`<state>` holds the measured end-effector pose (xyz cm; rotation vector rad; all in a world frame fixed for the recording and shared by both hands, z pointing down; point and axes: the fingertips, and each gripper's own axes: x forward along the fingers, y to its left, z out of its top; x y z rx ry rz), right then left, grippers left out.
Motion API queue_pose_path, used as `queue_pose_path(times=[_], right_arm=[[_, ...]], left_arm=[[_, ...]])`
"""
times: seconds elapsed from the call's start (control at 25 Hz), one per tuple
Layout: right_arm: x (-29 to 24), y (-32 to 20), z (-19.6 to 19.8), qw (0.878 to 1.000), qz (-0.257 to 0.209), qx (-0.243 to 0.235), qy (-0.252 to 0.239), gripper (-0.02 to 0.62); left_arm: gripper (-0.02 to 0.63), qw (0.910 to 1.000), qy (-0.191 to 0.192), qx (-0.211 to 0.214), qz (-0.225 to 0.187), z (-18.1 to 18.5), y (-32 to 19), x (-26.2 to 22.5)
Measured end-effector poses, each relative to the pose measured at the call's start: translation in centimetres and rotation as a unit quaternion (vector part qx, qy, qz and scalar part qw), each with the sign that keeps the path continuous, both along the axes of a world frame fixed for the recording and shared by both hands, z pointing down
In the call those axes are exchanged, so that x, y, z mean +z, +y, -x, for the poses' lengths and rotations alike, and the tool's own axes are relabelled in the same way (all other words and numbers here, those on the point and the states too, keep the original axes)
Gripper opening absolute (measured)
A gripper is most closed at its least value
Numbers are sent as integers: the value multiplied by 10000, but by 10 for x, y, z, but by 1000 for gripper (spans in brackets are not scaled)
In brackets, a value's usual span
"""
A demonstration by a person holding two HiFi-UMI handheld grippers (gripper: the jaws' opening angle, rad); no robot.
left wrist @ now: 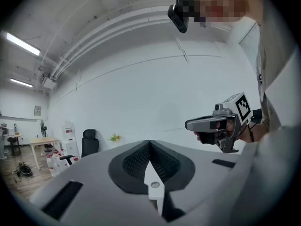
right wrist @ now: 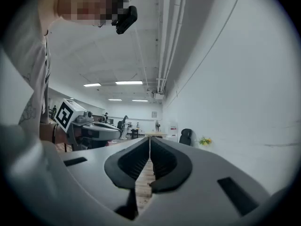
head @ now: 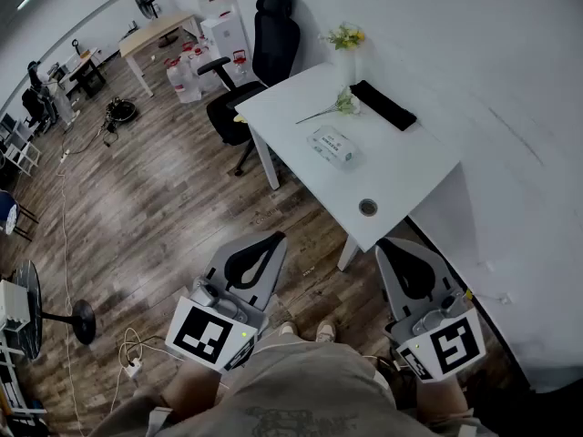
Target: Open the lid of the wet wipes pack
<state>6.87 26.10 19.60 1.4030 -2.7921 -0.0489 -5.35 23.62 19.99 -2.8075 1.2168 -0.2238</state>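
Observation:
The wet wipes pack (head: pixel 332 146), white with a pale lid, lies on the white table (head: pixel 410 167), well ahead of both grippers. My left gripper (head: pixel 271 238) is held low over the wooden floor, short of the table, with its jaws together and nothing between them. To the right, near the table's front corner, my right gripper (head: pixel 389 243) is also shut and empty. In the left gripper view the left gripper (left wrist: pixel 149 142) has its tips meeting, and the right gripper (left wrist: pixel 221 124) shows beside it. The right gripper view shows the right gripper (right wrist: pixel 149 139) closed too. Neither gripper view shows the pack.
On the table stand a vase of flowers (head: pixel 344 57), a flat black object (head: pixel 383 105) and a small round object (head: pixel 367 208). A black office chair (head: pixel 273 39) is behind the table. A white wall (head: pixel 519 107) runs along the right. A fan base (head: pixel 82 321) and cables (head: pixel 137 353) lie on the floor at left.

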Motion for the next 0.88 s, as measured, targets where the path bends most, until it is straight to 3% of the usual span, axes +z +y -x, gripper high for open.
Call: queue_pose_path(times=[0.68,0.88], right_arm=[[15,9,-23,9997,135,-161,-128,34],[13,6,-38,9994,118,149,-305,39]], left_arm=[[17,9998,-149,121,34,-31,4,9],[17,9999,-101,55,41,-36,6,7]])
